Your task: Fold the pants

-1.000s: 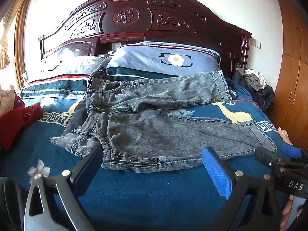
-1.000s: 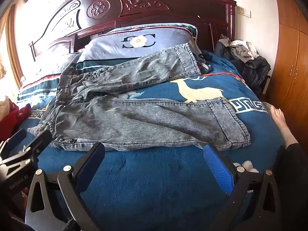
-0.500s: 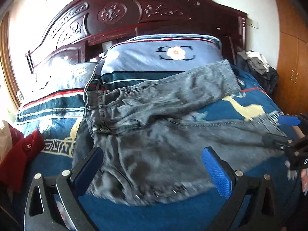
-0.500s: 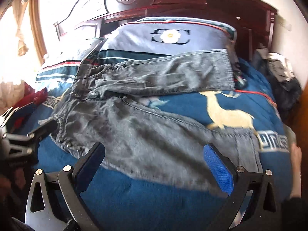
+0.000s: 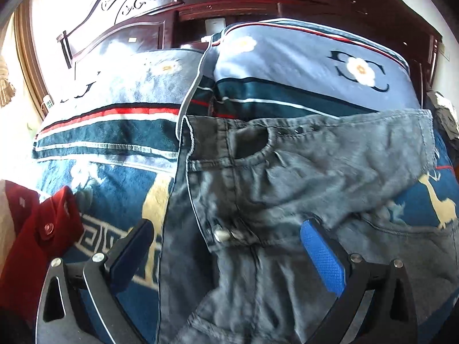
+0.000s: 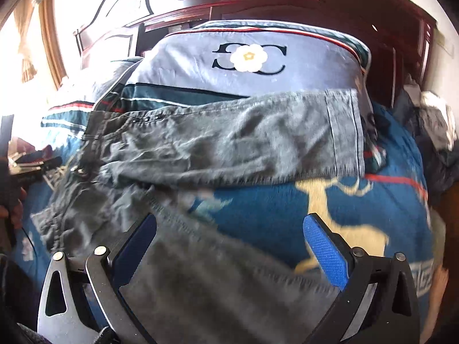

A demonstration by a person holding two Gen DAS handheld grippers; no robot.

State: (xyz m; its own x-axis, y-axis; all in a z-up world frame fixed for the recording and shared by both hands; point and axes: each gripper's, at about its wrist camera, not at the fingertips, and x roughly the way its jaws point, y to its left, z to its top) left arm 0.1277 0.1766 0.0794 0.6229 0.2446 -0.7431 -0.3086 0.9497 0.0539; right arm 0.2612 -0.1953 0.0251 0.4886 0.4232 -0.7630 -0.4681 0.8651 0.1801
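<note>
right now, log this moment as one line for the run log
stage: reaching in | jeans: spread unfolded on bed | left hand-held gripper: open over waistband | right hand-held gripper: open over near leg

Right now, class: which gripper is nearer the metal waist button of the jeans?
Left. The left gripper straddles the waist button; the right gripper is over the near leg, away from it.

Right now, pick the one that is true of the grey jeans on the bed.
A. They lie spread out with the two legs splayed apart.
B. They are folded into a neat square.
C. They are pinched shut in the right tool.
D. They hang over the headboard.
A: the grey jeans lie flat on the blue deer-print blanket, blanket showing between the legs; the right tool is open above the nearer leg.
</note>
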